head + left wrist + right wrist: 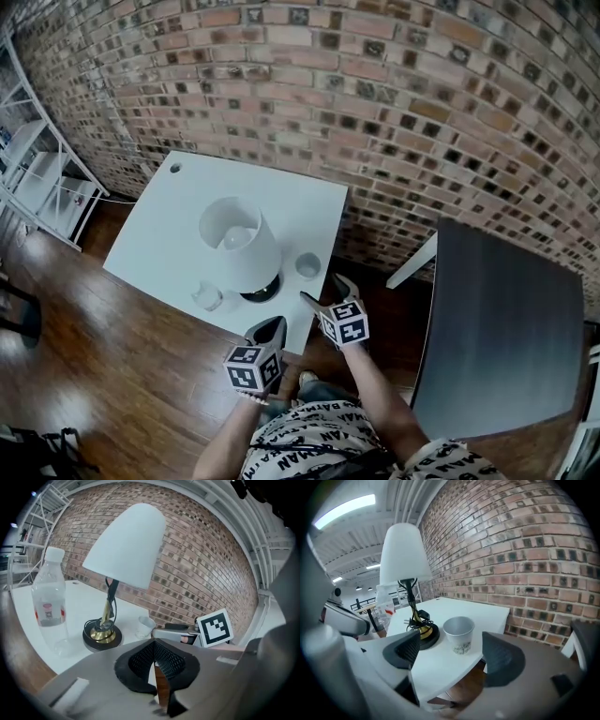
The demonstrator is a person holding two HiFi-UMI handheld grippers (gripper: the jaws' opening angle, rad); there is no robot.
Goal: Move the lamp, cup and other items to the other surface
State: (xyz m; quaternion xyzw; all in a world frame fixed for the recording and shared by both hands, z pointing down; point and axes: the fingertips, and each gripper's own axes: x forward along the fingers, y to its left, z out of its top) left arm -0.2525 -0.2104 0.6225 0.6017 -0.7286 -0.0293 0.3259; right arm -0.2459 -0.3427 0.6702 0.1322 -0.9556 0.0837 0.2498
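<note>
A: How does the right gripper [321,289] stand to the small white paper cup [459,633]?

B: Its jaws are spread wide and hold nothing. The cup stands upright just ahead of them, about midway between the two pads. It is near the edge of the white bench [169,234] and not yet touched.

A: What should the person mind?

B: The white-shaded table lamp [404,555] has its black base and bundled cord just beyond the left jaw, close beside the cup. The jaws should go straight in, level, so that pad slips between cup and base. Then they should close gently on the cup's wall, since a thin cup would likely crush under a hard squeeze.

A: And the left gripper [270,330]?

B: Its jaws are closed together on nothing. The lamp and the clear plastic bottle [49,602] stand ahead of them, to their left. The dark grey bench [506,328] lies well off to the right of the right jaws.
</note>
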